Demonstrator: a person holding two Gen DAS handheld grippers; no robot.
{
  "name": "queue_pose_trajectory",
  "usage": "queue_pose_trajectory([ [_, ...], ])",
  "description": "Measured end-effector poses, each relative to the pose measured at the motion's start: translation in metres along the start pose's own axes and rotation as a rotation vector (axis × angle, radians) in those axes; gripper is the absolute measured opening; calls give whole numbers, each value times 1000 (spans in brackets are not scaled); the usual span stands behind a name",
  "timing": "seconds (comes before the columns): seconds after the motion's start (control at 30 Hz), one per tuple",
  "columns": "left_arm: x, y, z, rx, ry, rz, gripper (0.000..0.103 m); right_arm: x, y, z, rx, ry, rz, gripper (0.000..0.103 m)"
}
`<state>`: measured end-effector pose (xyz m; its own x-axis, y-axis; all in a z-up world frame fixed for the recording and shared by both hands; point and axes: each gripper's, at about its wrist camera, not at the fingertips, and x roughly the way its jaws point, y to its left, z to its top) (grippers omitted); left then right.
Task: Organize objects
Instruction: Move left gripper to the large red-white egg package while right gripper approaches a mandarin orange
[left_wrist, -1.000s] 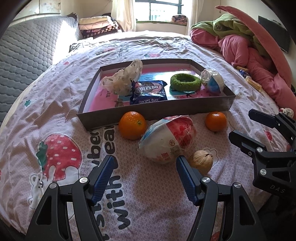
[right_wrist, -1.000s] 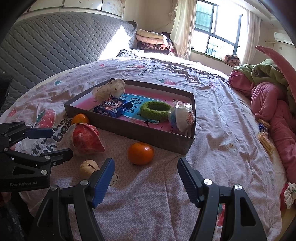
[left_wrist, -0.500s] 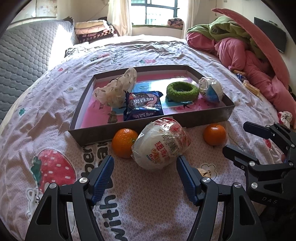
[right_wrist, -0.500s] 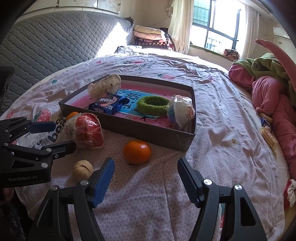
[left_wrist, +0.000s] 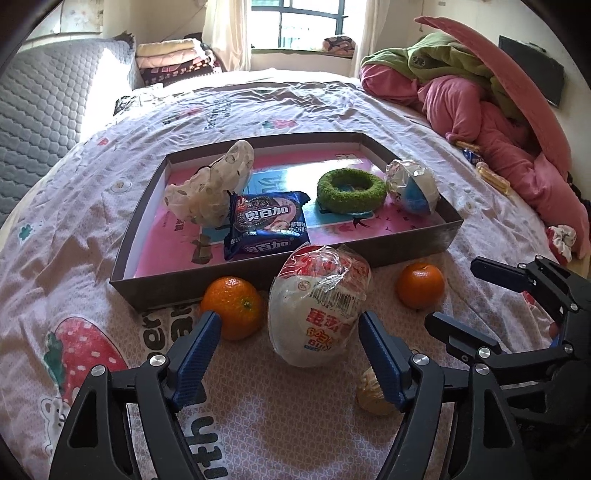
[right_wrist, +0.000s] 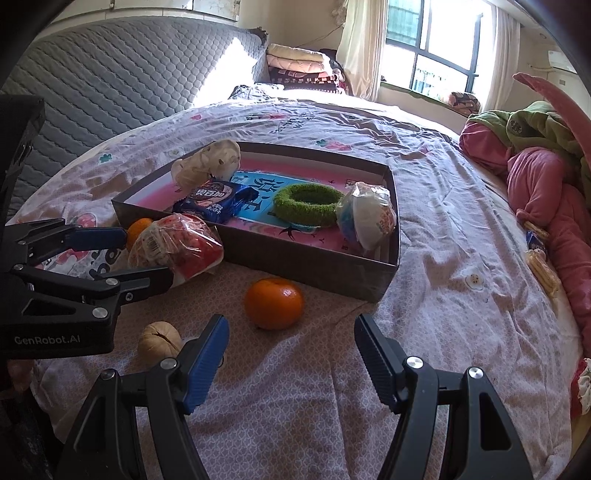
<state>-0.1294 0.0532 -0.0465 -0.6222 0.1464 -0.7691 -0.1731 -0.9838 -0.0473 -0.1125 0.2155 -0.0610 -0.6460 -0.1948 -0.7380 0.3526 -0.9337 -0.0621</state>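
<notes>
On the bed, a plastic-wrapped red and white noodle bowl (left_wrist: 317, 310) (right_wrist: 177, 251) lies on its side in front of the dark tray (left_wrist: 258, 275) (right_wrist: 295, 262). My left gripper (left_wrist: 288, 343) (right_wrist: 144, 256) straddles the bowl; its jaws are opening and the pads stand clear of it. One orange (left_wrist: 232, 306) sits by the left finger, and a walnut (left_wrist: 369, 397) (right_wrist: 159, 343) is half hidden behind the other. My right gripper (right_wrist: 291, 343) (left_wrist: 454, 293) hangs open and empty just short of a second orange (right_wrist: 274, 303) (left_wrist: 421, 284).
Inside the tray lie a spotted white bag (left_wrist: 210, 188), a blue cookie pack (left_wrist: 266, 225), a green ring (left_wrist: 351, 190) and a blue and white bowl (left_wrist: 413, 188). Pink and green bedding (left_wrist: 498, 110) is piled to the right. A grey padded headboard (left_wrist: 44, 110) is at the left.
My left gripper has advanced over the bed, so the noodle bowl now sits between its fingers, which stand a little wider. The right gripper has barely shifted.
</notes>
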Motion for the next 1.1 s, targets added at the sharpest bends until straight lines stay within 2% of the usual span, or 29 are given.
queue_pose_trajectory([
  [0.2, 1, -1, 3, 0, 7, 7, 78, 7, -2, 3, 9, 13, 0, 70],
  [0.53, 4, -13, 10, 39, 38, 107, 78, 21, -2, 8, 9, 39, 1, 70],
  [0.77, 9, -19, 14, 56, 56, 147, 79, 27, 3, 9, -16, 48, -4, 70],
  [1.1, 19, -29, 20, 78, 103, 240, 78, 30, 4, 10, -29, 52, 12, 50],
])
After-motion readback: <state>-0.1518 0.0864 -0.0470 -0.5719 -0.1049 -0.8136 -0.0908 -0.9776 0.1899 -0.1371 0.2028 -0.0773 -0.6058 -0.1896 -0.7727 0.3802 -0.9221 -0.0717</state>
